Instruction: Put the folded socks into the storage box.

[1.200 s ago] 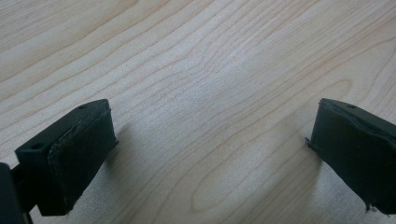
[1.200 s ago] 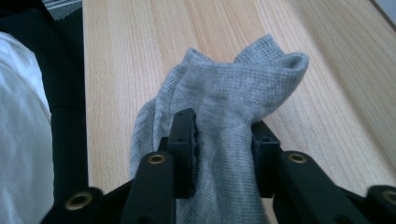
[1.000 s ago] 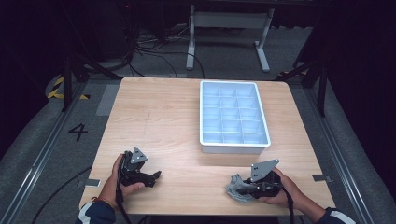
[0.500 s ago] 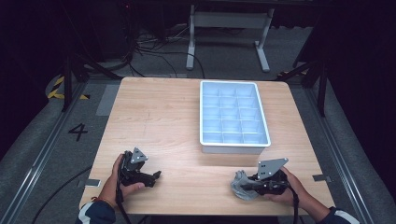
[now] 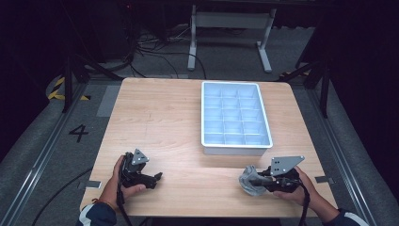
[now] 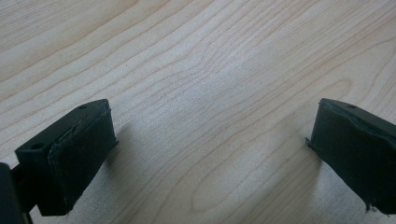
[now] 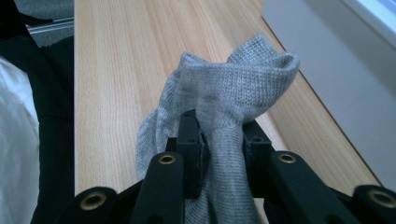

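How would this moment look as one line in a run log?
right gripper: shut on grey sock | left gripper: open over table | tray: empty

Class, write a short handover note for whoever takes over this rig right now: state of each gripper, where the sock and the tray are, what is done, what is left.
Right gripper: shut on the grey sock, bunched between its jaws near the table's front right edge.
Left gripper: open, holding nothing, low over bare wood at the front left.
Compartment tray: on the right half of the table, beyond the sock; its compartments look empty.
Done: sock gripped.
Left: probably moving the sock to the tray and letting go; the left gripper is free to help.
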Demonstrator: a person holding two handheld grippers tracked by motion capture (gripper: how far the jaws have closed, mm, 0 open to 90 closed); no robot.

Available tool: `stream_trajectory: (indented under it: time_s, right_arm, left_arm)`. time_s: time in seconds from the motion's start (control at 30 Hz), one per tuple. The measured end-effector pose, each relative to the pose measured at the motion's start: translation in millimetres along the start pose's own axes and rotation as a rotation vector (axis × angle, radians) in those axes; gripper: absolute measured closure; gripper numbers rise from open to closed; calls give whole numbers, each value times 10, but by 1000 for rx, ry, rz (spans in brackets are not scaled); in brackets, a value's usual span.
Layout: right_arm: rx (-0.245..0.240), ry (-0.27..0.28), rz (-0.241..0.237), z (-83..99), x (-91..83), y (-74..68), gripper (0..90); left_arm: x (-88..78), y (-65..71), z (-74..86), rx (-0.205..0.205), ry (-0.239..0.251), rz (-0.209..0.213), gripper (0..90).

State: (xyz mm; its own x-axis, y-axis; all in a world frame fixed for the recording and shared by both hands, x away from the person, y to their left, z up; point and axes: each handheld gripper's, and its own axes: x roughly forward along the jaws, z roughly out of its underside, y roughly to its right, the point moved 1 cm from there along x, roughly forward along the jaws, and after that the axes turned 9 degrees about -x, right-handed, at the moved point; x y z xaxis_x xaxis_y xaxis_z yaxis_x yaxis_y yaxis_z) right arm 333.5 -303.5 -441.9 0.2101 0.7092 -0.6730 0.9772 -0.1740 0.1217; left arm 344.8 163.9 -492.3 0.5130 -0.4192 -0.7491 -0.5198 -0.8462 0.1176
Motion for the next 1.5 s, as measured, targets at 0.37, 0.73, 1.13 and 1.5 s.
stream_trajectory:
  time_s: [0.37, 0.73, 1.13, 1.5]
  right_arm:
    - [-5, 32, 11, -24, -121, -3, 748]
    - [-24, 101, 42, -74, -303, -11, 749]
    - [-22, 136, 42, -94, -408, 2, 749]
    - [-12, 180, 77, -117, -561, 62, 749]
  left_arm:
    - [0, -1, 0, 0, 0, 0, 3]
    - [-3, -3, -3, 5, 0, -4, 3]
    - [0, -3, -2, 4, 4, -5, 4]
    - [-2, -3, -2, 4, 2, -4, 4]
